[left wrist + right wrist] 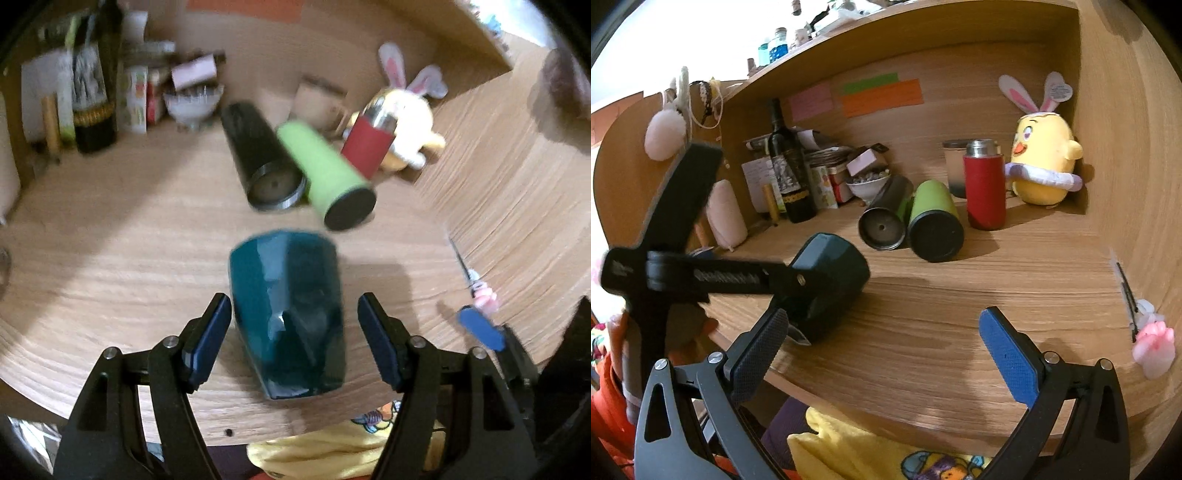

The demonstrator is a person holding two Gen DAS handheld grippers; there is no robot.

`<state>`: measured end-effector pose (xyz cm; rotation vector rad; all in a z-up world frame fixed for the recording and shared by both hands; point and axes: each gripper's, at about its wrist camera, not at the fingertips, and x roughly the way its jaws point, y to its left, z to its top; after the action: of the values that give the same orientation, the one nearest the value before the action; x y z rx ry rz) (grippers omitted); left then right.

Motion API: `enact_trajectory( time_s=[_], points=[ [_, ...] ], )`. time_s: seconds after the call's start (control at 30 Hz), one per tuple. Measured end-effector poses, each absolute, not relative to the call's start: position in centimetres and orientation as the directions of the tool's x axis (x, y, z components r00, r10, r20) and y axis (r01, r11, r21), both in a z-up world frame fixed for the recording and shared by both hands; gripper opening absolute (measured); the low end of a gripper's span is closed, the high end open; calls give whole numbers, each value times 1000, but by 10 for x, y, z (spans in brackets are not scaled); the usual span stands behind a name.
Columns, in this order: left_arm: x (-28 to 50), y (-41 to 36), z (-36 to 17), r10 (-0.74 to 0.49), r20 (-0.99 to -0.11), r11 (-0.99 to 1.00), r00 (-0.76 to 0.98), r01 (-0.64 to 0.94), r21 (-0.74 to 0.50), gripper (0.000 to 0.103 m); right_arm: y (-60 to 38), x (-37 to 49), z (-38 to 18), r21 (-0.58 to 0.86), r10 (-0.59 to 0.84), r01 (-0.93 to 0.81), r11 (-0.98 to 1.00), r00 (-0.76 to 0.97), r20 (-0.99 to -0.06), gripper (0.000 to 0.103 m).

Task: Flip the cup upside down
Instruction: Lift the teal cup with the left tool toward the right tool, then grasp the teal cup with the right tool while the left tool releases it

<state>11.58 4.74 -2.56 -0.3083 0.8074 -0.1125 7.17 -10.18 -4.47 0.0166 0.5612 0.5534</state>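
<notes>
A dark teal faceted cup (288,314) is tilted over near the desk's front edge, its closed base toward the back. My left gripper (295,332) is open with a pad on each side of the cup, not pressing it. In the right wrist view the same cup (831,273) sits between the left gripper's fingers (798,280), leaning toward the back right. My right gripper (882,354) is open and empty, to the right of the cup above the front edge. One of its blue pads shows in the left wrist view (480,328).
A black tumbler (884,218) and a green tumbler (934,225) lie on their sides behind the cup. A red flask (984,188), a yellow plush chick (1043,162), a wine bottle (786,162), a bowl (868,184) and boxes stand at the back. The wooden side wall (1115,184) is right.
</notes>
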Motion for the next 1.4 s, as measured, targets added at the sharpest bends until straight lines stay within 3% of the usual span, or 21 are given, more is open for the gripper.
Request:
enact_trajectory(
  time_s=[0.33,0.4,0.47,0.53,0.6,0.67,0.9,1.4],
  points=[
    [111,94,4,52,-580,981,813,-151,-123,70,-37,88,-69,164,563,-582,796,615,-551,103],
    [122,101,-2,67,-592,983,803,-155,-99,60,-21,90,-75,123,546,-589,799,623,-560,103],
    [132,101,-9,54,-612,988,789,-133,-83,38,-11,92,-81,87,523,-585,806,635,-569,103],
    [143,99,-17,41,-631,991,775,-110,-72,30,-8,94,-85,78,511,-576,814,644,-569,98],
    [153,95,-24,21,-645,995,764,-79,-61,22,-8,97,-87,88,512,-573,815,641,-572,82],
    [158,90,-28,-2,-655,997,755,-48,-59,14,-10,100,-88,109,529,-582,806,625,-574,76],
    [172,83,-42,-87,-694,994,715,16,-109,10,-18,92,-83,49,506,-584,810,655,-561,55],
    [165,85,-48,-212,-709,975,672,94,-202,7,-41,85,-49,24,511,-571,821,715,-477,50]
  ],
)
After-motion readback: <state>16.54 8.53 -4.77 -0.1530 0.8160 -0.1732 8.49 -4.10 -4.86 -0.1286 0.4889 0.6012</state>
